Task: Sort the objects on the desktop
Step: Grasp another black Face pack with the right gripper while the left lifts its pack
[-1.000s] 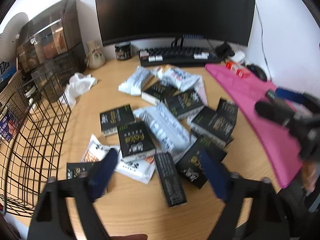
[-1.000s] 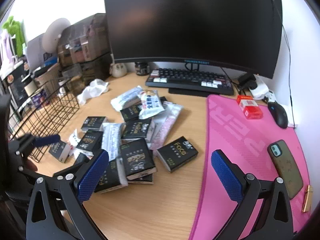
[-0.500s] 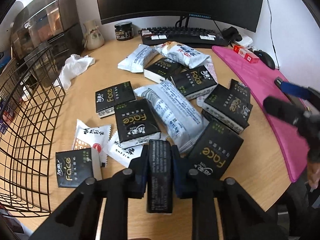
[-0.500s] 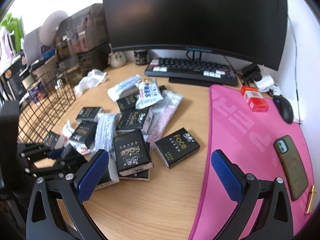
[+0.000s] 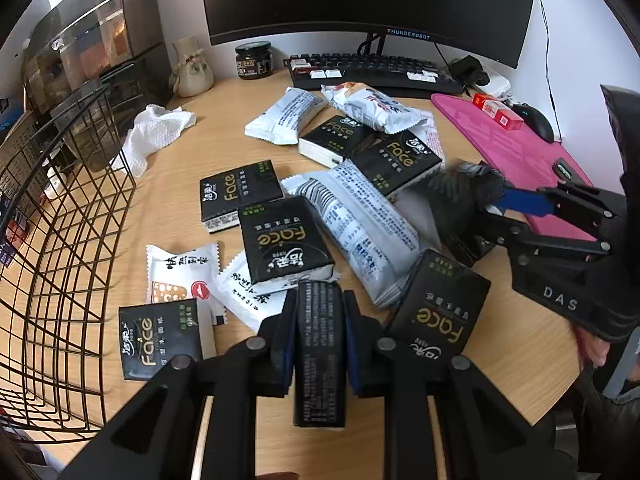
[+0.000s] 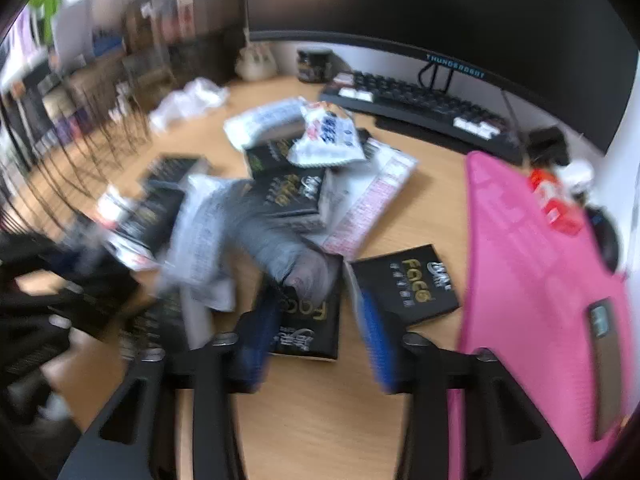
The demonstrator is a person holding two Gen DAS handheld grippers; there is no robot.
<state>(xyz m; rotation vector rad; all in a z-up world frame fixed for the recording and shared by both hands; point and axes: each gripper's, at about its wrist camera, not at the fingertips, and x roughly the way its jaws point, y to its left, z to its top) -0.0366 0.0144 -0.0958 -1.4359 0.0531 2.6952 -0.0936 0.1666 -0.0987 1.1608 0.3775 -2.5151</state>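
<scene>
Your left gripper (image 5: 320,328) clamps a black tissue pack (image 5: 320,360) standing on edge at the desk's (image 5: 208,128) near edge. Your right gripper (image 6: 316,320) is closing around another black pack (image 6: 310,320), pads not visibly touching. Behind lies the pile, left the wire basket (image 5: 52,240).

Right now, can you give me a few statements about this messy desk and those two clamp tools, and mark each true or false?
1. The left gripper is clamped on a black tissue pack. True.
2. The wire basket stands beside the pink mat. False: it is at the desk's other side, far from the pink mat.
3. The monitor is dark. True.
4. A crumpled white tissue lies inside the basket. False: it lies on the desk.
5. The right gripper is empty above the keyboard. False: its jaws are closing around a black pack.
</scene>
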